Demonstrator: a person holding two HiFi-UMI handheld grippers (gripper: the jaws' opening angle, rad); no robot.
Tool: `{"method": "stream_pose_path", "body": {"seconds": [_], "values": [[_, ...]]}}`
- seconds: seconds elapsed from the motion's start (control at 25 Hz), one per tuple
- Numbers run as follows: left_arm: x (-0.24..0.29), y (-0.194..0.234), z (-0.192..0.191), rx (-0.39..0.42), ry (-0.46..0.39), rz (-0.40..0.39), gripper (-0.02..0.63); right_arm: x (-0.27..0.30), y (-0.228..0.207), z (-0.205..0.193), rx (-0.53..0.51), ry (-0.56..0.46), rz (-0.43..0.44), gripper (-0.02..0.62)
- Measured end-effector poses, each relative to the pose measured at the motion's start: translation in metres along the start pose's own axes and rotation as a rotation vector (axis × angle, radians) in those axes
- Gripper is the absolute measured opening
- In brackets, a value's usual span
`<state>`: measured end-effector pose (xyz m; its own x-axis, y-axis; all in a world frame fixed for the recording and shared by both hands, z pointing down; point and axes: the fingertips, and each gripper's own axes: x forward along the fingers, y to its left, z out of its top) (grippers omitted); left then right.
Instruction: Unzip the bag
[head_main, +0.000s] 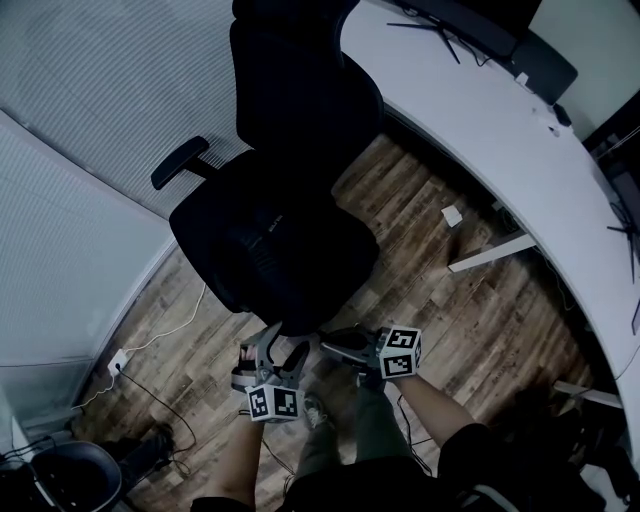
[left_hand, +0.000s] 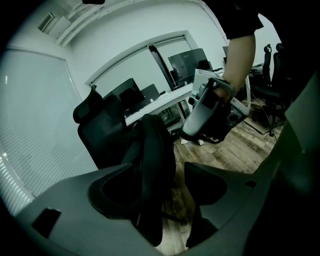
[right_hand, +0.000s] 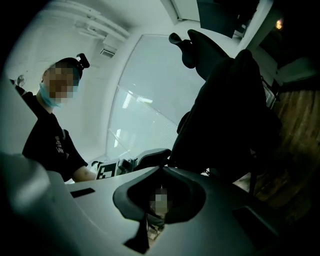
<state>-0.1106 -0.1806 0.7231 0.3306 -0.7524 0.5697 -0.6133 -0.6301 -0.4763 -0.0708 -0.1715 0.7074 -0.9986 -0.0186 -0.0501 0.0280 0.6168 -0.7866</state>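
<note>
A black bag (left_hand: 155, 150) stands upright on the seat of a black office chair (head_main: 290, 120); in the head view it barely separates from the dark seat. My left gripper (head_main: 285, 342) sits at the seat's front edge with its jaws apart. In the left gripper view the bag's edge lies against the left jaw, with floor showing beside the right one (left_hand: 160, 170). My right gripper (head_main: 325, 340), just to the right, points at the same edge and is shut (right_hand: 161, 170). What lies between its tips is too dark to make out. The bag (right_hand: 225, 110) fills the right gripper view.
A curved white desk (head_main: 480, 130) with monitor stands runs along the right. A small white object (head_main: 452, 215) lies on the wood floor by a desk leg. Cables and a wall socket (head_main: 118, 362) are at the lower left, next to a dark bin (head_main: 70, 480).
</note>
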Motion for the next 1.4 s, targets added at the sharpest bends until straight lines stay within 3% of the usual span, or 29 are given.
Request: {"method": "stream_pose_path", "body": {"seconds": [0.28,0.32,0.4,0.76,1.12,1.4], "values": [[0.018,0.005,0.012,0.047,0.025,0.060,0.318,0.003,0.022,0.026,0.054,-0.071,0.093,0.047],[0.017,0.011,0.014,0.045,0.026,0.081,0.300,0.003,0.024,0.030,0.061,-0.078,0.102,0.046],[0.015,0.022,0.018,0.031,0.025,0.109,0.197,0.005,0.029,0.039,0.069,-0.082,0.119,0.047],[0.000,0.061,0.033,-0.053,0.052,0.098,0.105,0.021,0.049,0.079,0.116,-0.102,0.160,0.046],[-0.011,0.084,0.041,-0.085,0.099,0.101,0.080,0.024,0.057,0.116,0.299,-0.234,0.170,0.046],[-0.013,0.093,0.041,-0.113,0.115,0.118,0.078,0.017,0.052,0.138,0.327,-0.255,0.165,0.046]]}}
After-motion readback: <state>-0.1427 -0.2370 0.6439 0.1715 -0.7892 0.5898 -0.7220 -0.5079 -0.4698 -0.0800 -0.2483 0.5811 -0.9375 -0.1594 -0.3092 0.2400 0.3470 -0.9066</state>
